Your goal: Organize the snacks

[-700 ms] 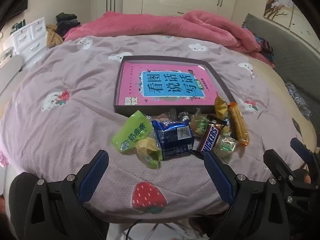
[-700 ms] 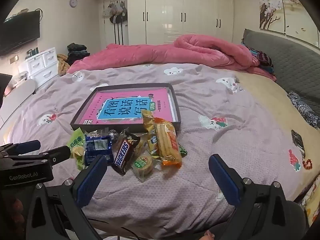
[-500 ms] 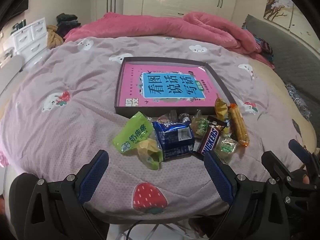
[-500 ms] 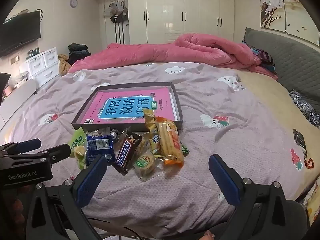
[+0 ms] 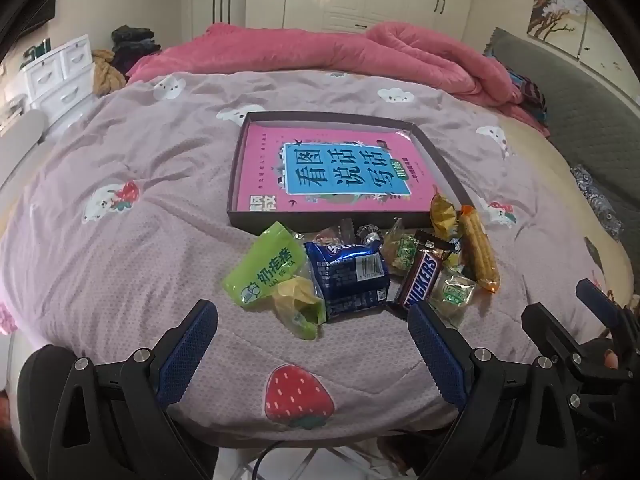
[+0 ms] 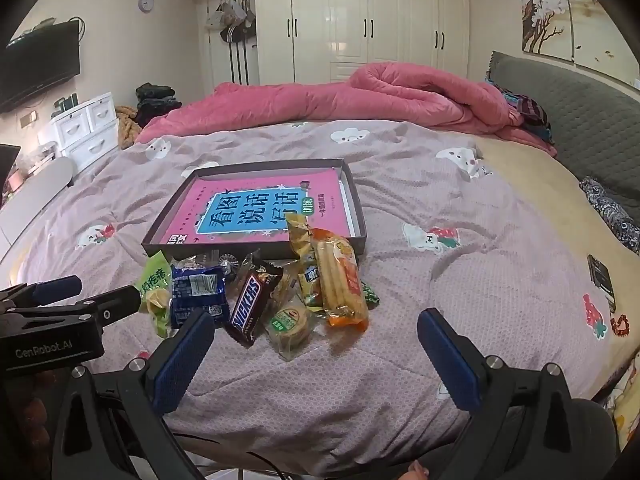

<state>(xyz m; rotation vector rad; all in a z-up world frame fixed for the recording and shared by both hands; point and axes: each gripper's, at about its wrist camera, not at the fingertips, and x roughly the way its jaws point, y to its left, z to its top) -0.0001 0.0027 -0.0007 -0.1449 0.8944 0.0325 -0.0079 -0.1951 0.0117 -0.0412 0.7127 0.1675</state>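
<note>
Wrapped snacks (image 5: 360,272) heaped on bedspread, touching shallow box (image 5: 236,184) front wall

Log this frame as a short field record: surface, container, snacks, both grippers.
surface: bed cover
container: shallow dark box holding a pink book
snacks: loose pile in front of box, including Snickers bar, blue packet, green pouch
left gripper: open, empty
right gripper: open, empty

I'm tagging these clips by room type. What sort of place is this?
A home bedroom, most likely. The snacks lie on a bed with a pink quilt bunched at its far side, white wardrobe doors fill the back wall, and a small drawer unit stands nearby.
</note>
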